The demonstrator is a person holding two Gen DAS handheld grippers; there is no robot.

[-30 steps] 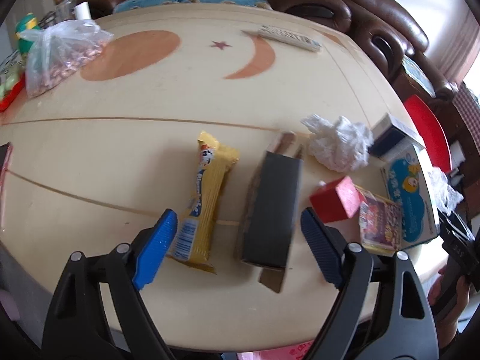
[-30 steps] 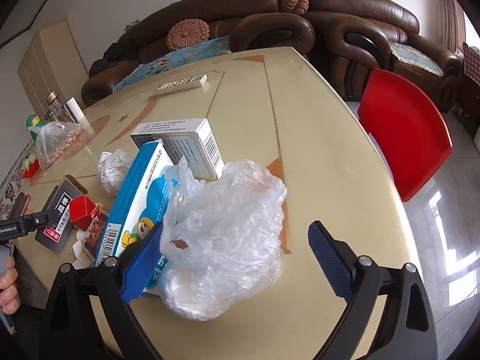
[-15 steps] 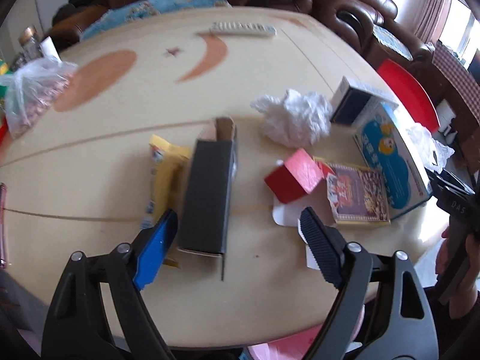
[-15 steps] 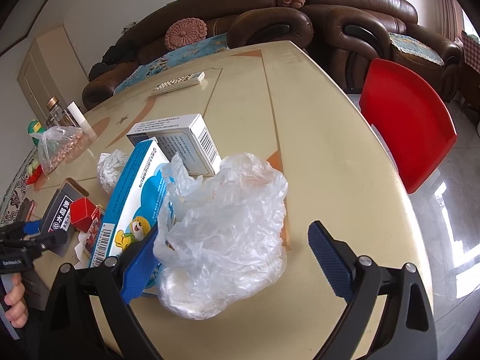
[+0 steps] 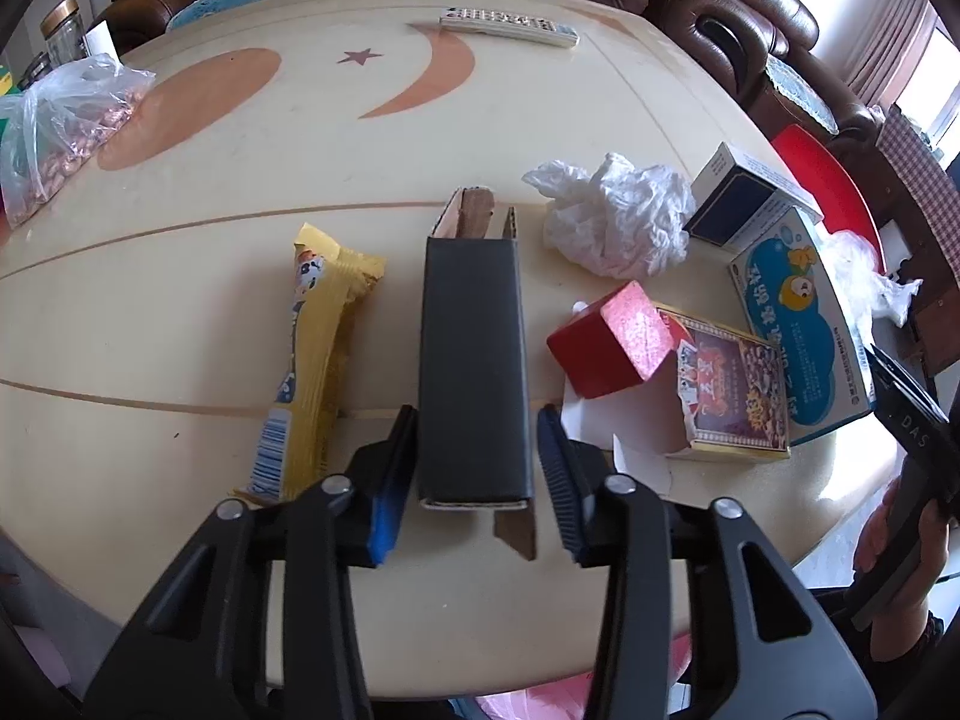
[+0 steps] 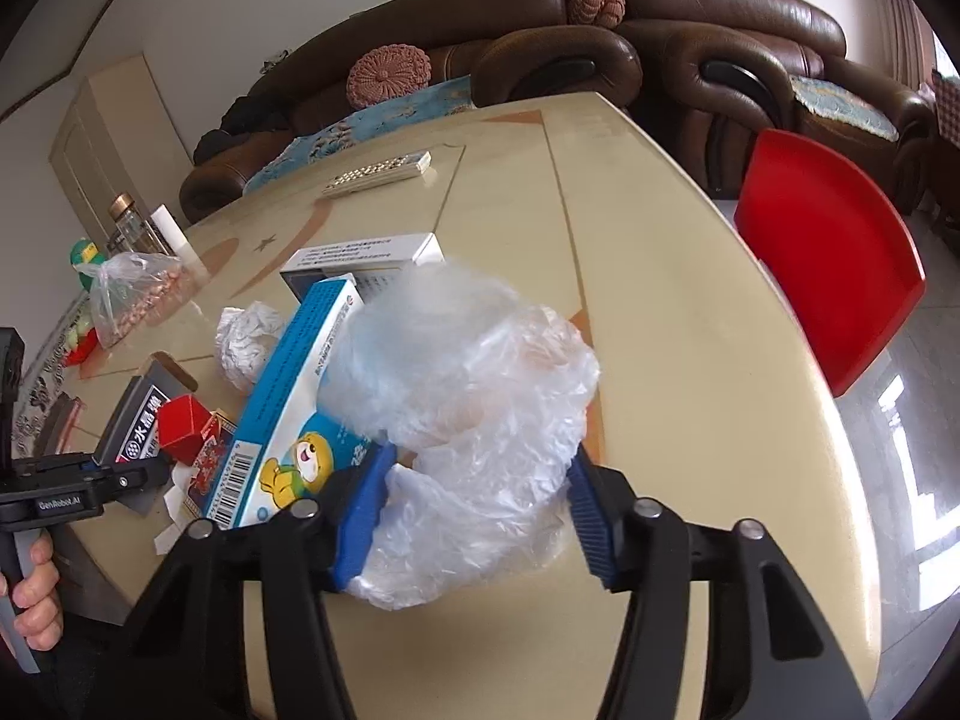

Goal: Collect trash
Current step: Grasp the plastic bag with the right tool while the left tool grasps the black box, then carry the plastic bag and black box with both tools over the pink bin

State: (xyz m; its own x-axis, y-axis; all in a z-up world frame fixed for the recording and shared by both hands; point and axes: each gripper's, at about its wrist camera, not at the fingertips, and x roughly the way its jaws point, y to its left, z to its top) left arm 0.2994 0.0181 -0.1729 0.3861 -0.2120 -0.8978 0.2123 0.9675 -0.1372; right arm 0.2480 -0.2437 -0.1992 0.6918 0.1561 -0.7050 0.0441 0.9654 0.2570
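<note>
A long black carton (image 5: 474, 360) lies on the cream table (image 5: 240, 138). My left gripper (image 5: 477, 468) has closed in on its near end, blue pads at both sides of it. Beside it lie a yellow snack wrapper (image 5: 312, 354), a crumpled white tissue (image 5: 618, 222), a red box (image 5: 618, 342), a card pack (image 5: 732, 390) and a blue cartoon box (image 5: 798, 312). My right gripper (image 6: 480, 504) is closed around a clear plastic bag (image 6: 474, 414) next to the blue box (image 6: 288, 408); the bag looks lifted and blurred.
A remote (image 5: 510, 24) lies at the table's far side. A bag of nuts (image 5: 60, 126) and a jar (image 5: 66, 36) stand far left. A navy-and-white box (image 5: 744, 192) sits behind the blue box. A red chair (image 6: 828, 264) and brown sofas (image 6: 540, 54) stand beyond the table.
My left gripper centred on the black carton and its jaws closed in on it. My right gripper's jaws closed on the plastic bag, which rose and bulged.
</note>
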